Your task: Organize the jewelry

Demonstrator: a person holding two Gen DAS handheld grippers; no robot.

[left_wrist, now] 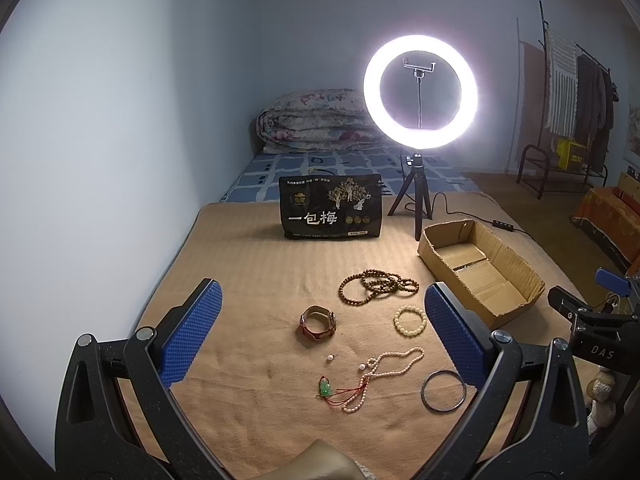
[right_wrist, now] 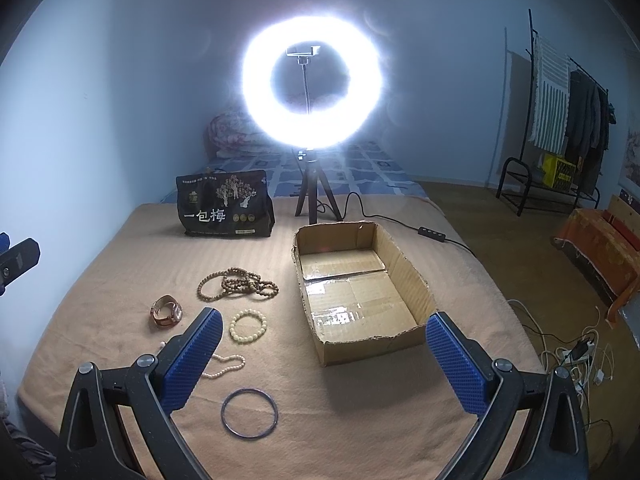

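- While both jaws gape wide, left gripper (left_wrist: 320,332) and right gripper (right_wrist: 324,356) hold nothing.
- Jewelry lies mid-blanket (left_wrist: 248,264): wooden bead strand (left_wrist: 378,285), watch (left_wrist: 318,322), pearl necklace (left_wrist: 384,376), dark bangle (right_wrist: 249,413).
- Cardboard box (right_wrist: 404,280) sits beside them.
- Black bag (left_wrist: 332,207) reads "一包梅"; smaller print illegible.

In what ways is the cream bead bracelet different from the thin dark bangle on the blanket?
The cream bead bracelet is made of round pale beads, while the thin dark bangle is one smooth, plain ring. The bracelet looks thicker and makes a smaller circle; the bangle is slimmer and wider across. The bracelet lies farther from the cameras, near the brown bead strands; the bangle lies nearest. Both lie flat on the tan blanket, outside the cardboard box.
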